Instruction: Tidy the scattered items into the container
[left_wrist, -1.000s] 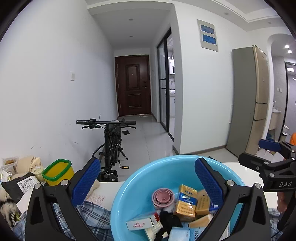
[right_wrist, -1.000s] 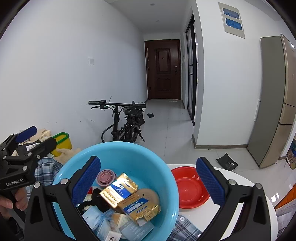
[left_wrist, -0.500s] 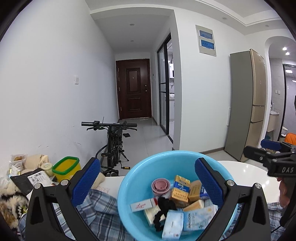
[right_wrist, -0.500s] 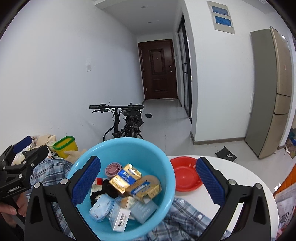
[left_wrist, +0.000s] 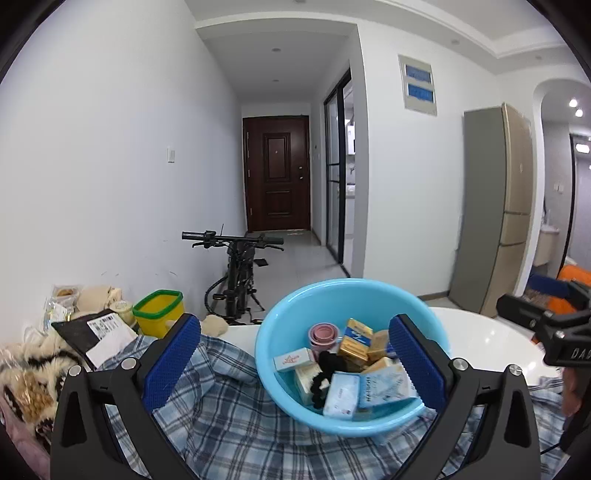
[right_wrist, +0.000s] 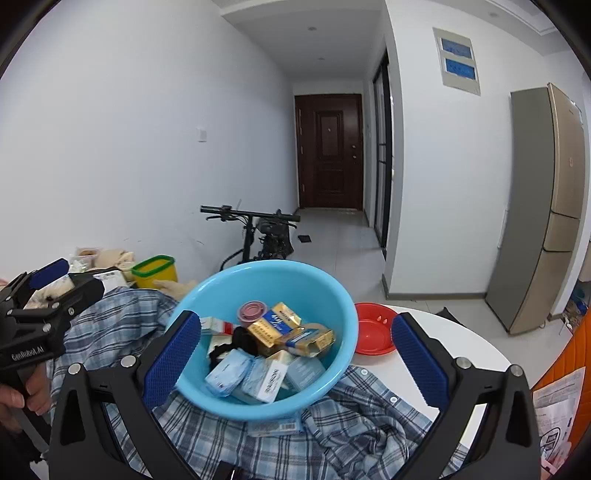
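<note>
A light blue basin (left_wrist: 334, 287) (right_wrist: 269, 264) rests on a crumpled blue plaid shirt (left_wrist: 229, 417) (right_wrist: 122, 325). It holds a pink cup (left_wrist: 323, 332) (right_wrist: 253, 311), gold and blue boxes (left_wrist: 356, 334) (right_wrist: 273, 326), a black hair tie (left_wrist: 328, 362) and pale blue tissue packs (left_wrist: 341, 395) (right_wrist: 227, 371). One thin packet (right_wrist: 275, 428) lies on the shirt just in front of the basin. My left gripper (left_wrist: 295, 330) (right_wrist: 66, 282) is open and held back from the basin, holding nothing. My right gripper (right_wrist: 295, 325) (left_wrist: 532, 297) is open too, with nothing in it.
A red plate (right_wrist: 373, 328) sits on the white round table (right_wrist: 465, 350) right of the basin. A yellow tub with a green rim (left_wrist: 159, 314), bags and a furry item (left_wrist: 26, 373) crowd the left. A bicycle (left_wrist: 238, 273) stands behind.
Both grippers have drawn back and up from the basin, which now looks smaller and lower, with more shirt showing. Both stay open.
</note>
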